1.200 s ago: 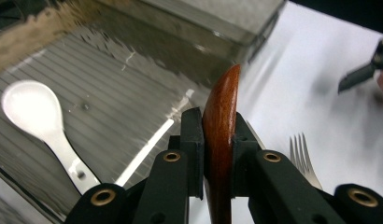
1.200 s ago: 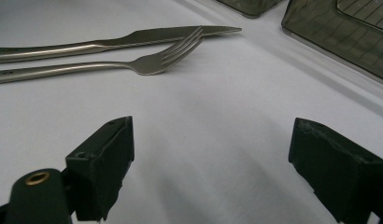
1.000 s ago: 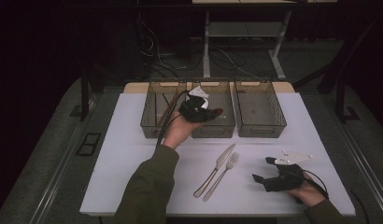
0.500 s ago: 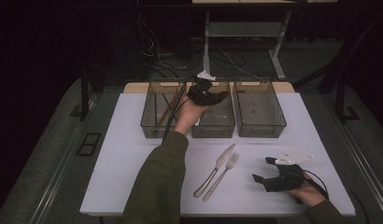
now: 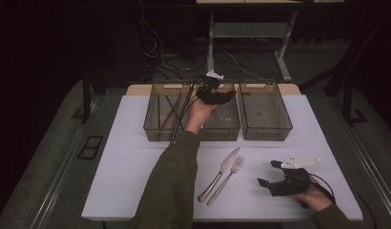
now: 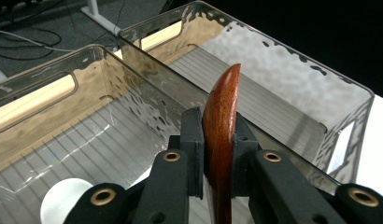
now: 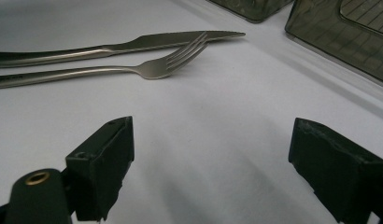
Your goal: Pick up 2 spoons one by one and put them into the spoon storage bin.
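**Wooden spoon poised over the middle bin**

From the high view, your left gripper (image 5: 217, 91) is out over the middle bin (image 5: 217, 125) of the three smoky plastic bins at the far edge of the white table (image 5: 127, 162). The left bin (image 5: 158, 121) already holds some thin wooden sticks, and the right bin (image 5: 265, 114) looks bare. Your right gripper (image 5: 270, 177) rests low on the table near the front edge, just beside the knife (image 5: 220, 167) and fork (image 5: 227, 175), which lie side by side.

Over to the left gripper view: the jaws are clamped tight on a wooden spoon (image 6: 221, 135), its reddish tip rising well beyond the pads. The dividing wall between two bins runs right under it. That's your risk: let go here and the spoon may land on the wall, tip the wrong way, or end up straddling both bins. A white round object (image 6: 63, 205) sits in the nearer bin's corner; I can't tell what it is.

Right gripper view now: jaws spread wide, nothing between them, bare table below. The fork (image 7: 133, 70) and knife (image 7: 133, 44) lie ahead, very close together, so a careless pinch could catch both or push one away.
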`<state>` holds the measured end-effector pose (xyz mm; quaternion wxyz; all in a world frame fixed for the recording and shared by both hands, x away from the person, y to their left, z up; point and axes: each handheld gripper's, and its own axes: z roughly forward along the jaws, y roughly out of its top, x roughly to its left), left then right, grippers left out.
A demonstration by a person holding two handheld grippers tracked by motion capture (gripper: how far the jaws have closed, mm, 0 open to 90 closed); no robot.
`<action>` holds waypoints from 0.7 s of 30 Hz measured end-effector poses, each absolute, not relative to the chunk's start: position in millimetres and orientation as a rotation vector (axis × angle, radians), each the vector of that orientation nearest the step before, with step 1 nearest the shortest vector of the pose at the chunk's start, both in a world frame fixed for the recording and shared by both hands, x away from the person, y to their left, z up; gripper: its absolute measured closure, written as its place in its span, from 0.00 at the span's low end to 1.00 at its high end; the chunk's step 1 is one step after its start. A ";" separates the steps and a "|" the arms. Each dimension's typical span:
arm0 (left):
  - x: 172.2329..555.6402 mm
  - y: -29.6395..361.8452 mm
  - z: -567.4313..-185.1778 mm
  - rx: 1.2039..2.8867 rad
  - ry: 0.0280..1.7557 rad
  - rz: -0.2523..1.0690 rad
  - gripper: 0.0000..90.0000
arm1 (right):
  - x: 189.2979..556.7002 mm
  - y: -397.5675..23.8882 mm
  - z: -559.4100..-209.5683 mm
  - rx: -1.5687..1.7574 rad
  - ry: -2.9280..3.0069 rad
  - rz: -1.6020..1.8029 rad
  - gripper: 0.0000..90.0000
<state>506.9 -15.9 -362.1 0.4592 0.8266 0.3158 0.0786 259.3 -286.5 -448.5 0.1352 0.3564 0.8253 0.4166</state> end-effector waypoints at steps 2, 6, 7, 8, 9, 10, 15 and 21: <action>508.1 -17.9 -365.6 2.033 0.793 0.197 0.88 | 259.1 -286.6 -448.4 1.031 2.392 1.207 0.16; 508.9 -19.5 -370.0 2.046 0.815 0.215 0.79 | 259.1 -287.0 -448.2 1.030 2.392 1.208 0.16; 509.0 -19.6 -370.3 2.054 0.817 0.225 0.72 | 259.3 -287.2 -448.3 1.029 2.392 1.208 0.16; 509.0 -19.9 -370.7 2.055 0.822 0.228 0.68 | 259.5 -287.3 -448.3 1.028 2.392 1.207 0.15; 508.9 -19.9 -370.7 2.060 0.826 0.226 0.64 | 259.5 -287.3 -448.3 1.029 2.392 1.208 0.16; 508.7 -19.6 -370.5 2.066 0.823 0.234 0.61 | 259.5 -287.1 -448.3 1.028 2.392 1.208 0.16; 502.9 -17.0 -367.0 2.070 0.795 0.241 0.55 | 259.6 -286.8 -448.5 1.027 2.393 1.207 0.16; 487.7 -10.6 -364.0 2.057 0.753 0.230 0.49 | 259.8 -286.1 -449.4 1.029 2.397 1.197 0.15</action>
